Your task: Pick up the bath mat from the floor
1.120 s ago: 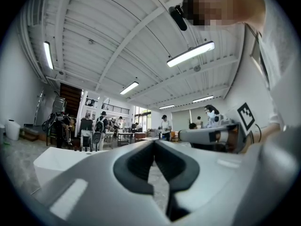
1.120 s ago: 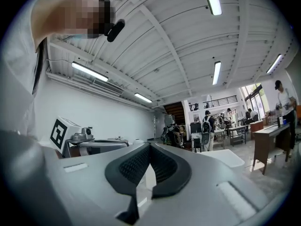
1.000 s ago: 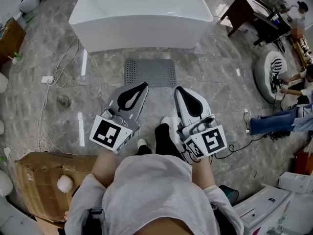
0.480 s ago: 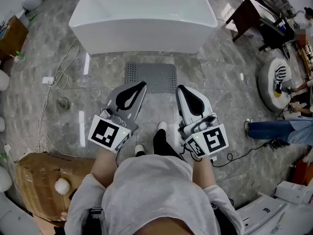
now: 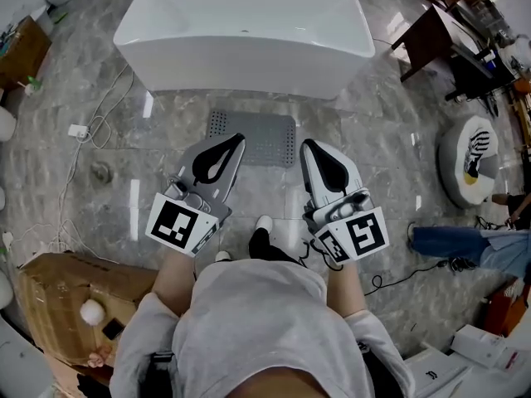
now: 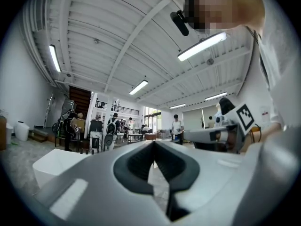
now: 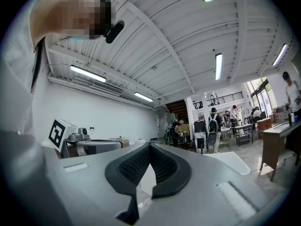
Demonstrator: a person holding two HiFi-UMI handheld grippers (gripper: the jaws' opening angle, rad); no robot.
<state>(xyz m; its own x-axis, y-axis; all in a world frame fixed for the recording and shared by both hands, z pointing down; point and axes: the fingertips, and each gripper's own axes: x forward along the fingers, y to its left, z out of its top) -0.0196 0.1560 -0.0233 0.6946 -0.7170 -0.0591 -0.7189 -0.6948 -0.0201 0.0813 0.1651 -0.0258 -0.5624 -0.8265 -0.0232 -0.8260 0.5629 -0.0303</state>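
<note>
Nothing done yet: mat [image 5: 253, 138] lies flat on the floor by the tub [image 5: 245, 33], your left gripper [image 5: 222, 151] and right gripper [image 5: 319, 157] above it, jaws pressed together, empty.

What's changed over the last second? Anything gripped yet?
The person has stepped forward: the bath mat and bathtub sit nearer in the head view, the mat now just ahead of the left gripper and right gripper. Nothing taken hold of. Both grippers stay shut and empty; the mat still lies flat on the floor.
</note>
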